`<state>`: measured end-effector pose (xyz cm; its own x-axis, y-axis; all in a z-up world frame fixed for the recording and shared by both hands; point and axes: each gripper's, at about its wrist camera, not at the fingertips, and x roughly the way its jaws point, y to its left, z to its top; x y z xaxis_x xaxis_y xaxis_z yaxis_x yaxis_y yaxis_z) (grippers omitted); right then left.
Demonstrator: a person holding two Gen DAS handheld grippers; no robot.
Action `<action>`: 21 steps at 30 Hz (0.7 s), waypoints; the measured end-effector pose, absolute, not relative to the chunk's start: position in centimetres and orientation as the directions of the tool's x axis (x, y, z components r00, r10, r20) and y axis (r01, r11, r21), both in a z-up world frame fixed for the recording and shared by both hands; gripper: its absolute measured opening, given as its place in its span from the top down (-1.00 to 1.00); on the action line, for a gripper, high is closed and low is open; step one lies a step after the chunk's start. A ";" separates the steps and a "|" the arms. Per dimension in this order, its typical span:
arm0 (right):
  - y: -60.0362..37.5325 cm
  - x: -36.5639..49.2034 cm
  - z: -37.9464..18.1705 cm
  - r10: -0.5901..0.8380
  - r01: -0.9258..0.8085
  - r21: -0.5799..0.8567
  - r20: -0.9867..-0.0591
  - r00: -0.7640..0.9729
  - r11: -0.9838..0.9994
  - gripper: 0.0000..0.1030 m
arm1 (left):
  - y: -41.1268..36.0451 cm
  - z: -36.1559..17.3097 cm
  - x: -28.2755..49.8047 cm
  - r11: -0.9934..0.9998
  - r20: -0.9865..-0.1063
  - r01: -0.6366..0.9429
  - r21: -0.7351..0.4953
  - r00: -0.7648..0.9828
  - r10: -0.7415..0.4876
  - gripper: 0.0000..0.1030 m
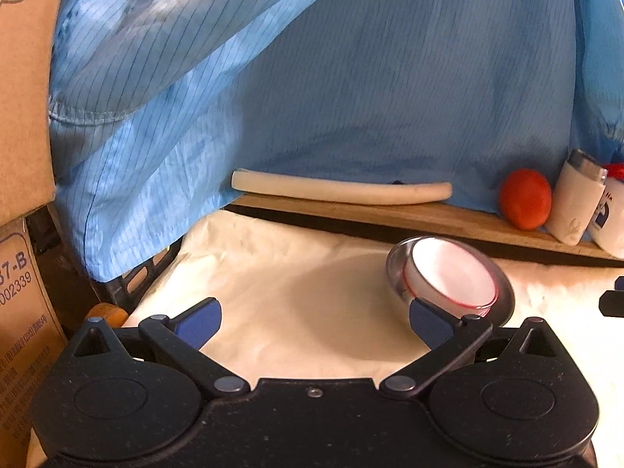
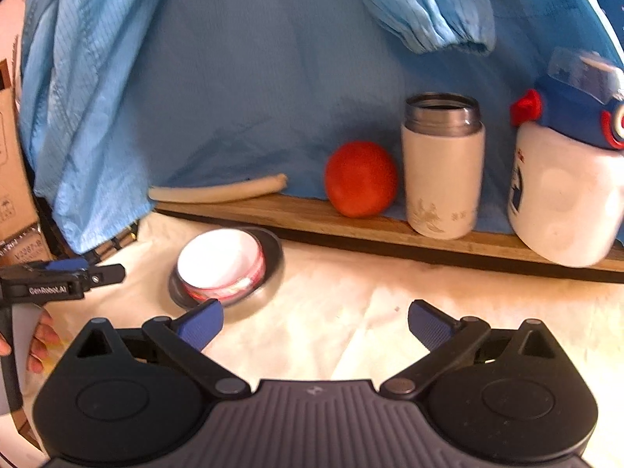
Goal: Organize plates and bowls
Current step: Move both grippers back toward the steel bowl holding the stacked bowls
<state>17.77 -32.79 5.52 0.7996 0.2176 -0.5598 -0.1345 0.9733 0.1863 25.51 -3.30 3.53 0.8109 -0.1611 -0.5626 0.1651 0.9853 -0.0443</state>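
Note:
A white bowl with a red rim (image 1: 452, 275) sits inside a shallow metal plate (image 1: 503, 292) on the cream cloth. In the right wrist view the bowl (image 2: 218, 261) and metal plate (image 2: 273, 257) lie ahead left. My left gripper (image 1: 314, 321) is open and empty, its right finger just in front of the plate. My right gripper (image 2: 316, 325) is open and empty, its left finger near the plate's front edge. The left gripper (image 2: 93, 273) also shows at the left of the right wrist view.
A wooden ledge (image 2: 351, 222) runs behind, bearing a cream tube (image 2: 218, 193), a red tomato (image 2: 360, 179), a white steel-topped flask (image 2: 442, 167) and a white jar with a blue lid (image 2: 565, 195). Blue fabric (image 1: 351, 78) hangs behind. Cardboard boxes (image 1: 23, 78) stand left.

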 end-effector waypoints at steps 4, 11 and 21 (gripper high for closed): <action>-33.4 17.6 4.8 0.202 -0.112 0.188 -0.576 0.792 0.976 -1.00 | -3.2 3.2 25.8 0.986 -0.579 0.165 -0.028 0.802 -0.151 -0.98; -33.9 17.9 3.9 0.172 -0.084 0.170 -0.607 0.776 0.982 -1.00 | -3.6 2.5 26.6 0.984 -0.604 0.173 0.041 0.789 -0.113 -0.98; -33.4 20.5 3.6 0.130 -0.037 0.150 -0.680 0.722 0.988 -1.00 | -4.2 2.2 29.3 0.973 -0.677 0.229 0.020 0.720 -0.155 -0.98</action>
